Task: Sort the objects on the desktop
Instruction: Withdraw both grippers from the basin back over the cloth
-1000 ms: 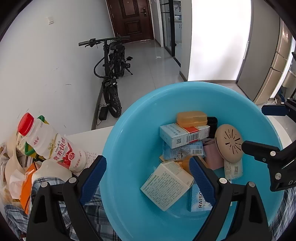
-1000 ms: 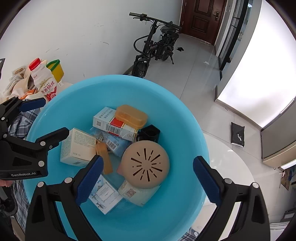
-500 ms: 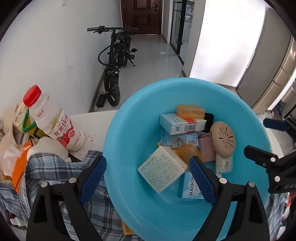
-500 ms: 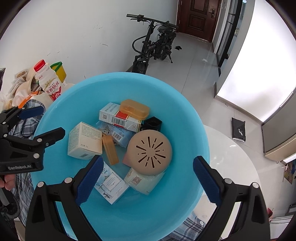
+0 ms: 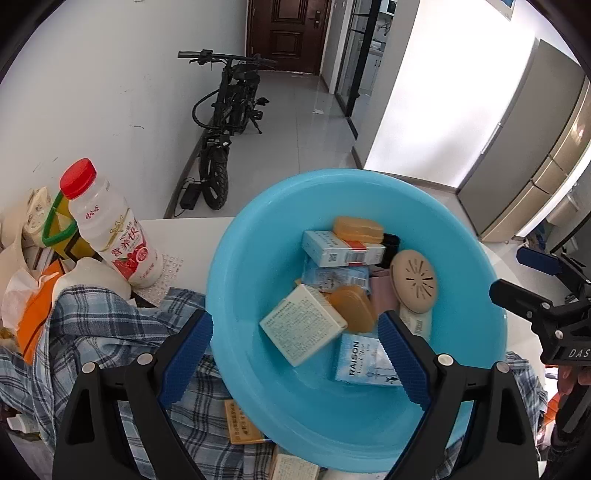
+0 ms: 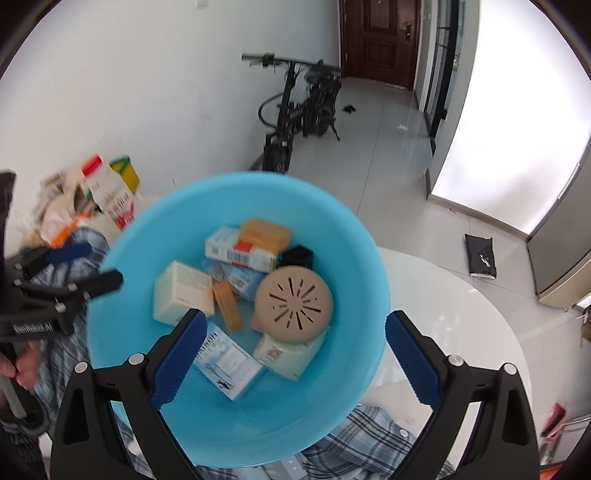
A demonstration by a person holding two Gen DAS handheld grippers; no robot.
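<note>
Both the left gripper (image 5: pixel 295 354) and the right gripper (image 6: pixel 291 360) stand wide apart, grasping nothing, straddling opposite rims of a blue basin (image 5: pixel 236 280) filled with small boxes.

White wall (image 5: pixel 110 92) on the left, grey glossy tile floor (image 5: pixel 295 122). Black e-bike (image 5: pixel 225 122) parked against the wall, charger on the floor beside it. Dark brown door (image 5: pixel 291 33) at the hall's far end. Hard daylight through a wide opening (image 6: pixel 517 129) on the right, blown out. Beige cabinets (image 5: pixel 546 177) far right.
</note>
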